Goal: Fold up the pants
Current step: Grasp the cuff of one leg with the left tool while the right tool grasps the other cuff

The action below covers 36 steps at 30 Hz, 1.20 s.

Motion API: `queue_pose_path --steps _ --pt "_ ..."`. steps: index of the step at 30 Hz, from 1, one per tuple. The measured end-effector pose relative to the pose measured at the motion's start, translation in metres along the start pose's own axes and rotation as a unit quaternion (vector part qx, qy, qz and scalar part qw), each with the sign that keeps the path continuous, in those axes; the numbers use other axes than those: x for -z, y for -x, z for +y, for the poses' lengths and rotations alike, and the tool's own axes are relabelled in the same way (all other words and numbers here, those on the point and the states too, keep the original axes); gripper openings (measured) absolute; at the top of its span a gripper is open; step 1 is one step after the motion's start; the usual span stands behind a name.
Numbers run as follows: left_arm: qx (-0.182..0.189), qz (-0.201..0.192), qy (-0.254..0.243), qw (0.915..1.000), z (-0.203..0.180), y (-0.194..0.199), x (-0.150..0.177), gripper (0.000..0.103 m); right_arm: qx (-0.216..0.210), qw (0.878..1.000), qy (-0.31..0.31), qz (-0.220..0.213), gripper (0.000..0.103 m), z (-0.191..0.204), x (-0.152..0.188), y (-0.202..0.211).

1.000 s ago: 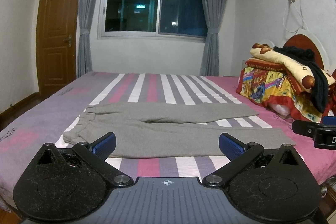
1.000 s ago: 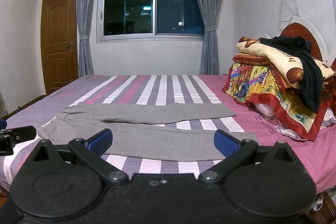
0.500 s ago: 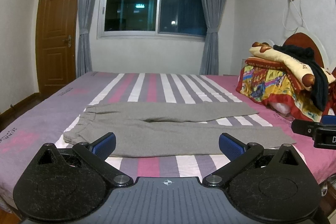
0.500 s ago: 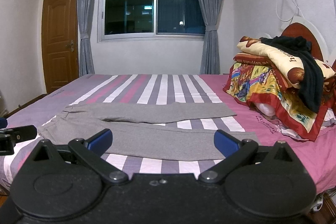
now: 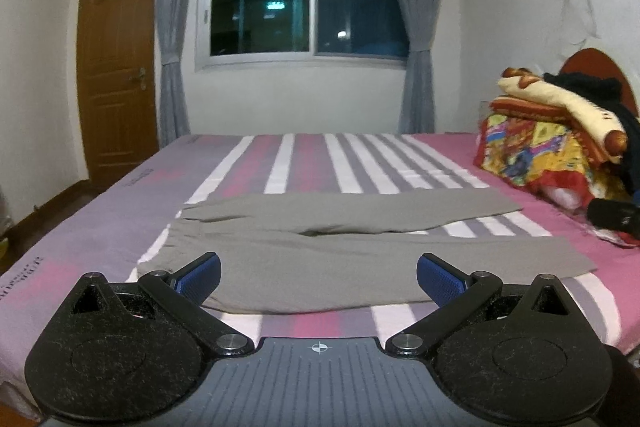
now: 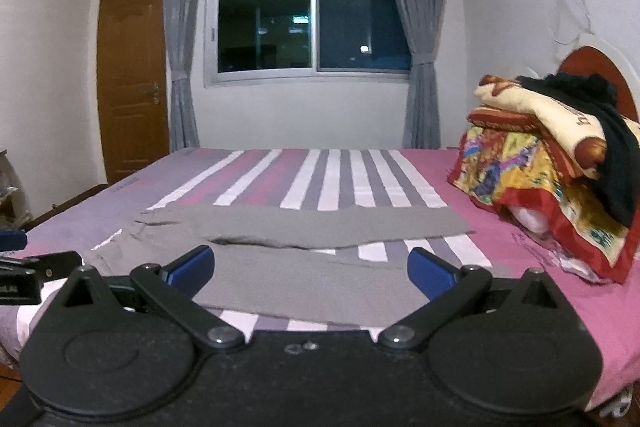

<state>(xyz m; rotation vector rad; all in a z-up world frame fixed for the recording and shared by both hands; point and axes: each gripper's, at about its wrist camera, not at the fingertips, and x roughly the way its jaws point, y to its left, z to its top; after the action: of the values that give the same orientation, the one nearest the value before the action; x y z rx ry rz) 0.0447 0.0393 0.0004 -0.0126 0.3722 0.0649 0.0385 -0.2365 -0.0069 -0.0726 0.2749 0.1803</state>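
Grey pants (image 5: 344, 255) lie flat across the striped bed, waistband to the left, both legs stretched to the right with a gap between them. They also show in the right wrist view (image 6: 304, 263). My left gripper (image 5: 319, 277) is open and empty, just above the near leg by the bed's front edge. My right gripper (image 6: 310, 273) is open and empty, above the near leg further right. Each gripper's side shows at the edge of the other's view.
The bed (image 5: 304, 155) has a pink, purple and white striped sheet. A pile of colourful folded blankets (image 6: 552, 155) with a black garment on top sits at the right by the headboard. A window, curtains and a wooden door (image 5: 116, 75) stand behind.
Both grippers have moved forward and a little lower toward the pants. The pants lie as before. Both grippers stay open.
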Motion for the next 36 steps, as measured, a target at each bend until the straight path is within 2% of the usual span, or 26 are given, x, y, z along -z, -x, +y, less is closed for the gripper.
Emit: queue_pose_path --steps 11,20,25,27,30,32,34,35,36 --pt "-0.022 0.012 -0.014 0.9996 0.038 -0.06 -0.023 0.103 -0.065 0.998 -0.004 0.001 0.103 -0.001 -0.024 -0.052" --pt "-0.044 0.026 0.0 0.9987 0.111 -0.132 -0.045 0.103 -0.106 0.994 0.031 0.013 0.103 0.011 -0.044 -0.114" --pt "-0.055 0.058 -0.004 0.9968 0.159 -0.201 -0.055 0.103 -0.138 0.989 0.044 0.018 0.103 0.012 -0.057 -0.172" --pt "-0.054 0.071 -0.007 0.996 0.18 -0.235 -0.058 0.103 -0.142 0.988 0.048 0.023 0.099 0.011 -0.061 -0.201" --pt "-0.057 0.084 -0.013 0.9948 0.207 -0.287 -0.061 0.103 -0.156 0.986 0.044 0.038 0.087 0.008 -0.065 -0.247" --pt "-0.048 0.107 -0.013 0.993 0.226 -0.328 -0.063 0.102 -0.168 0.984 0.045 0.047 0.086 0.006 -0.066 -0.282" --pt "-0.039 0.134 -0.013 0.9902 0.243 -0.37 -0.063 0.086 -0.18 0.98 0.055 0.058 0.085 0.007 -0.065 -0.319" --pt "-0.03 0.151 -0.013 0.988 0.251 -0.39 -0.063 0.073 -0.186 0.978 0.064 0.065 0.082 0.01 -0.065 -0.337" --pt "-0.026 0.167 -0.012 0.9855 0.258 -0.41 -0.061 0.072 -0.192 0.976 0.073 0.073 0.081 0.012 -0.064 -0.355"
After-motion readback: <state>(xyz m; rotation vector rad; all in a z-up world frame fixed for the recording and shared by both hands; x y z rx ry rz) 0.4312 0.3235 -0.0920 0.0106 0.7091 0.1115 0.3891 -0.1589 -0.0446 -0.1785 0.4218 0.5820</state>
